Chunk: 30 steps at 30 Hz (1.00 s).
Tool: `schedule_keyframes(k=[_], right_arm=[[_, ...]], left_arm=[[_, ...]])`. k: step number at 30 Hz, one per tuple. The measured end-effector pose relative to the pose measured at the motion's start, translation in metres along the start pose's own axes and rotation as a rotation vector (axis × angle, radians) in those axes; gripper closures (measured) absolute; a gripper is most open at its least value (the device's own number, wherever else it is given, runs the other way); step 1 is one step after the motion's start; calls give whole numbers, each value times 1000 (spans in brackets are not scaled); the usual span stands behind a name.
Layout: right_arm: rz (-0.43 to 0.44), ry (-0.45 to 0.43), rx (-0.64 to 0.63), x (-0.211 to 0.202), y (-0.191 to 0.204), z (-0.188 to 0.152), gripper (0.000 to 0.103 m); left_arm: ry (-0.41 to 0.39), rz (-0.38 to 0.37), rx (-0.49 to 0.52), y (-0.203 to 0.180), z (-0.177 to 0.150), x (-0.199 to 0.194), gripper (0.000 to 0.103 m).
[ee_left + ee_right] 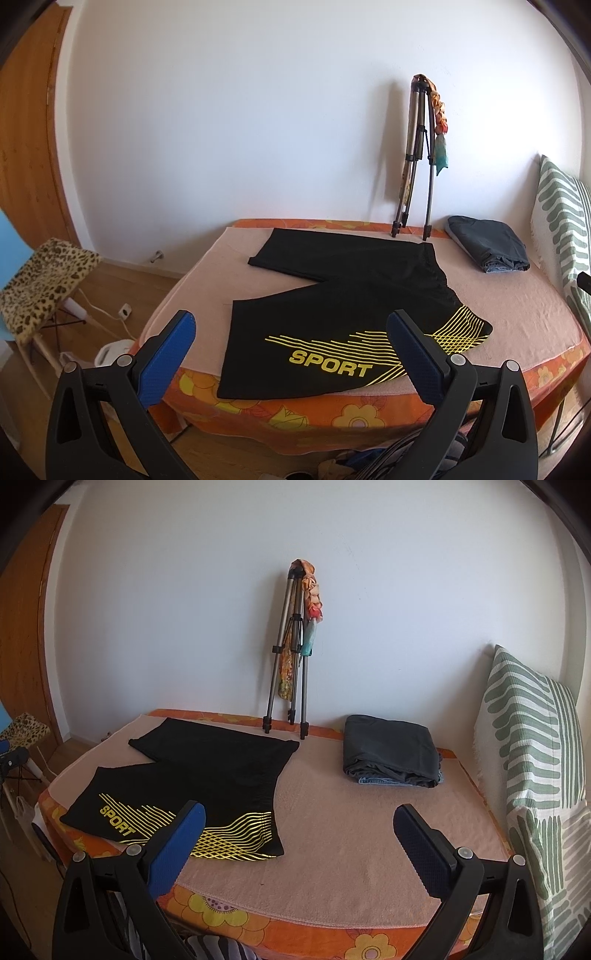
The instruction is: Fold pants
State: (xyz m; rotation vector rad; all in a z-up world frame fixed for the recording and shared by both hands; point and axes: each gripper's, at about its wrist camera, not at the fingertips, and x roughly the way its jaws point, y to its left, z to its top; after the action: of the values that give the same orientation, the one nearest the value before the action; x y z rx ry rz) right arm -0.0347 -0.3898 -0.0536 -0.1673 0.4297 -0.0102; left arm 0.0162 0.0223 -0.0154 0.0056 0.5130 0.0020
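At the far left a leopard-print stool point(44, 284) stands on the wooden floor beside the bed point(332, 867). Your left gripper point(291, 332) hangs over the bed's near edge with its jaws spread wide and nothing between them. The black pants point(332, 295) lie flat and unfolded on the left half of the bed's pink cover, legs pointing left, the near leg printed "SPORT" in yellow. Behind them a tripod point(291, 653) leans on the far wall. Your right gripper point(299, 827) is wide too and empty, just right of the pants' waistband. To the far right sits a folded dark garment point(391, 753), then a green-striped pillow point(532, 746).
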Motion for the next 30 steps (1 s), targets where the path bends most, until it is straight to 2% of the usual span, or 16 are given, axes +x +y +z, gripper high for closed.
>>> schedule_keyframes(k=[4, 9, 12, 17, 20, 22, 24, 26, 27, 30], right_arm=[[14, -7, -38, 10, -2, 7, 3], [63, -9, -61, 25, -11, 24, 5], [108, -5, -76, 40, -16, 40, 12], [175, 66, -74, 76, -19, 63, 23], [236, 100, -71, 96, -13, 69, 28], [294, 119, -100, 108, -3, 67, 34], [358, 158, -150, 123, 10, 60, 38], [416, 214, -209, 138, 24, 48, 47], [444, 243, -251, 144, 32, 39, 49], [508, 323, -415, 158, 56, 6, 52]], left_arm=[[6, -1, 11, 18, 6, 12, 0], [37, -29, 15, 36, 25, 37, 13], [62, -57, -18, 49, 37, 54, 19], [94, -107, -44, 66, 53, 84, 26], [140, -144, -49, 74, 53, 104, 33], [168, -160, -41, 76, 48, 115, 38], [199, -179, -26, 77, 38, 124, 47], [242, -200, -10, 76, 25, 133, 52], [264, -212, -3, 75, 18, 137, 56], [330, -250, 13, 70, -1, 147, 59]])
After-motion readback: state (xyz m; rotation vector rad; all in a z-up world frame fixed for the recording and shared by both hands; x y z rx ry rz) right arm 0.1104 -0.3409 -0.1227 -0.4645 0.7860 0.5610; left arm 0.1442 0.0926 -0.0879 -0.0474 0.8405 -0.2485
